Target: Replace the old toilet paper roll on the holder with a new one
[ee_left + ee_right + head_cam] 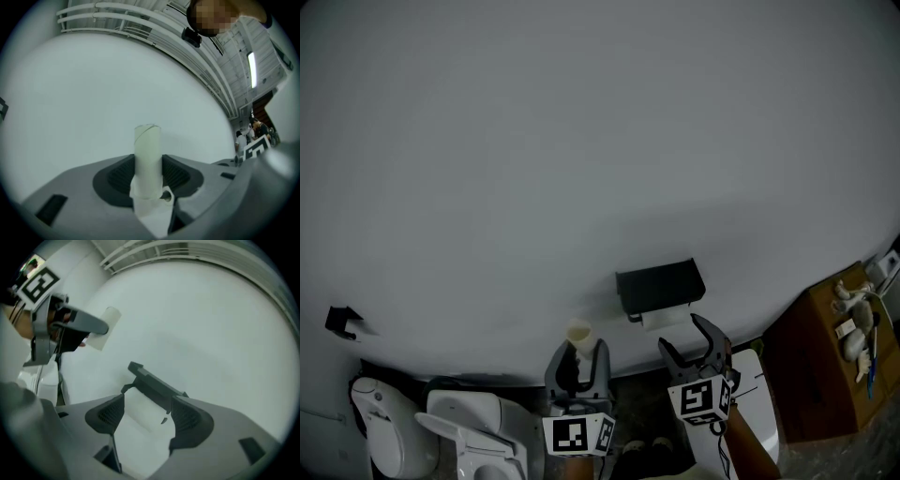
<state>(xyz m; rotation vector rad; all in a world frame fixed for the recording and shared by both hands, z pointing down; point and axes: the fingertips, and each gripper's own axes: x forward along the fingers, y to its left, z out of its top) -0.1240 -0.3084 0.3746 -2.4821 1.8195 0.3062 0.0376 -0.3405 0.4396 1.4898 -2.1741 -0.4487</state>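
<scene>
Two claws | left claw (pixel 149 175) clamped on cardboard tube (pixel 147 143) | right claw (pixel 147 417) spread wide beneath holder (pixel 154 383) edge

grey wall (pixel 581 141) carries black holder (pixel 660 284), white roll (pixel 666 318) under its cover; wooden cabinet (pixel 806 367) bears small white items (pixel 855 330)

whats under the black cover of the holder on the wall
A white paper roll shows under the black cover, poking out below its front edge. The cover hides the roll's top and how it is mounted.
</scene>
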